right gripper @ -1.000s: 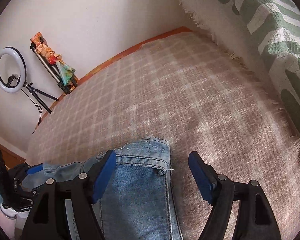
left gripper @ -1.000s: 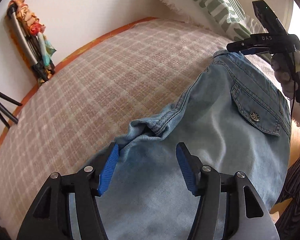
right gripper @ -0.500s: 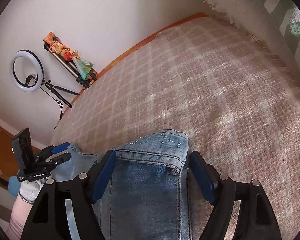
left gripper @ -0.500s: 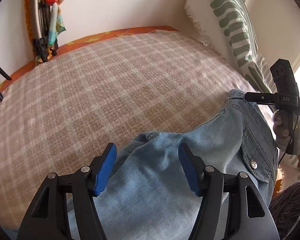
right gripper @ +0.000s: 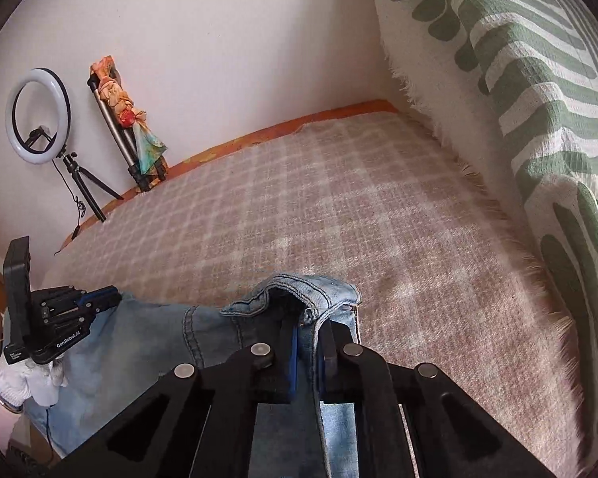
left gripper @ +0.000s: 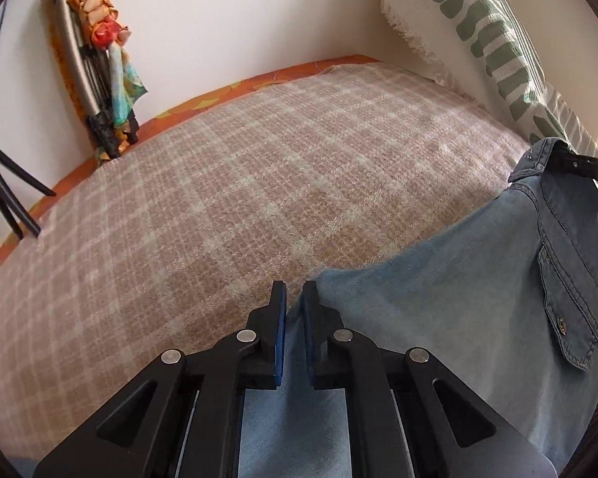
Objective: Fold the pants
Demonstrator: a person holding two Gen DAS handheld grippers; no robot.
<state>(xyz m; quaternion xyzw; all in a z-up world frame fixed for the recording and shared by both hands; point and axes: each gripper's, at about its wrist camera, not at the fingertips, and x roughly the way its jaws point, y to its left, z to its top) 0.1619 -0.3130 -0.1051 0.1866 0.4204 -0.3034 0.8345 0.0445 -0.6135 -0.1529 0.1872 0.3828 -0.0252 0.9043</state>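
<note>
The jeans lie on the near side of the blanket, stretched between the two grippers. The left gripper has just closed, its jaws clamped on the jeans' far edge. The right gripper has just closed too, pinching the waistband, which bunches up. A pillow stands at the right.

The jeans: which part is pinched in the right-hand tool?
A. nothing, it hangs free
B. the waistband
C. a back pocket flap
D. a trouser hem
B: in the right wrist view the right gripper has its jaws closed on the jeans' stitched waistband, which bunches up above them.
</note>
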